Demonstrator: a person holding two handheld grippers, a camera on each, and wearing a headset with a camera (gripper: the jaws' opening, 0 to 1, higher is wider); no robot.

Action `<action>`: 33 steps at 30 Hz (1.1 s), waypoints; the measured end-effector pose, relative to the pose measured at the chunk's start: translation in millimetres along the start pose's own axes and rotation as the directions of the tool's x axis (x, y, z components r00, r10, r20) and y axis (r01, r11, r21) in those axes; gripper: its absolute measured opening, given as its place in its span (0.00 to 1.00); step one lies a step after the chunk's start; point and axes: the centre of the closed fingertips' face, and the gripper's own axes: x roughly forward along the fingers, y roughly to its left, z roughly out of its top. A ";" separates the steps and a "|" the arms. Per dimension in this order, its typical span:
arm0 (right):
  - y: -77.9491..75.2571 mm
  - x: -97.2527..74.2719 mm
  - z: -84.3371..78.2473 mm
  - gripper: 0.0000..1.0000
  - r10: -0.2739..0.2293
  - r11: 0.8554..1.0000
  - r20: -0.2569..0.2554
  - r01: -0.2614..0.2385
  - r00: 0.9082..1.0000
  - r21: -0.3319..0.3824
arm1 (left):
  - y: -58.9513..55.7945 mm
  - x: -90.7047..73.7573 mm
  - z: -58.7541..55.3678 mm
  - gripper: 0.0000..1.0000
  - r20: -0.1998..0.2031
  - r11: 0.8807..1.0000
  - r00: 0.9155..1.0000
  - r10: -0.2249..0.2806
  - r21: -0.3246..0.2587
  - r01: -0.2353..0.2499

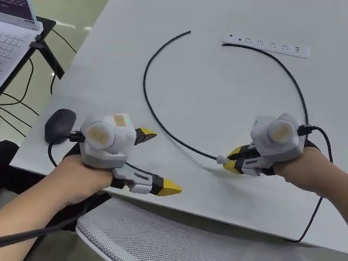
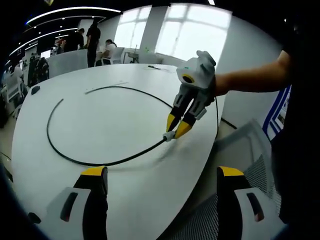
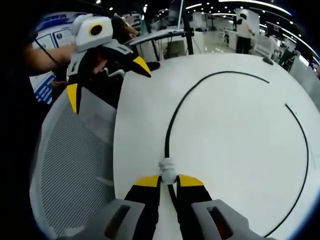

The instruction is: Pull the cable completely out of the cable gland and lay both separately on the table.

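Jaws of the right gripper (image 1: 232, 159) pinch the limp, light cable (image 1: 163, 122) behind its small, likely rigid gland (image 1: 221, 159); the left gripper (image 1: 159, 160) gapes wide, best placed to grip that gland.

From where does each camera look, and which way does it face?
Head view: on the headset, facing down at the table; both hands, left gripper, right gripper.
Left gripper view: on that gripper, facing the right gripper; own open jaws.
Right gripper view: on that gripper, facing along the cable; own jaws behind the cable gland.
All share the cable.
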 end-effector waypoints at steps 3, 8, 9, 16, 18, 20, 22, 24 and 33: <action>5.0 -5.2 6.2 0.06 0.007 1.000 0.014 -0.007 1.000 0.002 | -2.7 2.2 5.1 0.90 0.004 1.000 1.000 -0.006 0.009 0.006; 17.4 -17.6 17.6 0.06 0.022 0.999 0.016 -0.022 1.000 -0.033 | -11.5 6.6 16.6 0.88 0.012 0.999 1.000 -0.027 0.041 0.026; 19.3 -19.9 19.9 0.06 0.023 0.999 0.017 -0.022 1.000 -0.043 | -13.5 7.4 20.2 0.88 0.015 0.998 0.999 -0.031 0.051 0.030; 30.2 -39.2 37.6 0.06 0.034 0.995 0.027 -0.031 0.999 -0.092 | -26.0 15.9 38.6 0.87 0.036 0.993 0.997 -0.064 0.101 0.060; 30.8 -43.9 40.9 0.06 0.031 0.995 0.028 -0.028 0.999 -0.100 | -29.2 19.0 42.8 0.87 0.038 0.991 0.997 -0.073 0.115 0.068; 31.7 -47.3 42.7 0.06 0.030 0.994 0.024 -0.027 0.999 -0.107 | -32.4 21.7 47.9 0.85 0.038 0.989 0.996 -0.084 0.122 0.079; 34.1 -51.1 44.3 0.06 0.033 0.993 0.019 -0.031 0.999 -0.115 | -35.7 24.4 55.7 0.82 0.056 0.987 0.993 -0.100 0.131 0.092; 37.1 -55.0 46.5 0.06 0.036 0.992 0.015 -0.034 0.999 -0.124 | -38.3 26.7 61.1 0.80 0.055 0.985 0.992 -0.111 0.142 0.102; 40.9 -69.6 64.7 0.06 0.012 0.984 0.036 -0.006 0.999 -0.175 | -44.6 34.9 66.3 0.72 0.038 0.974 0.987 -0.154 0.173 0.145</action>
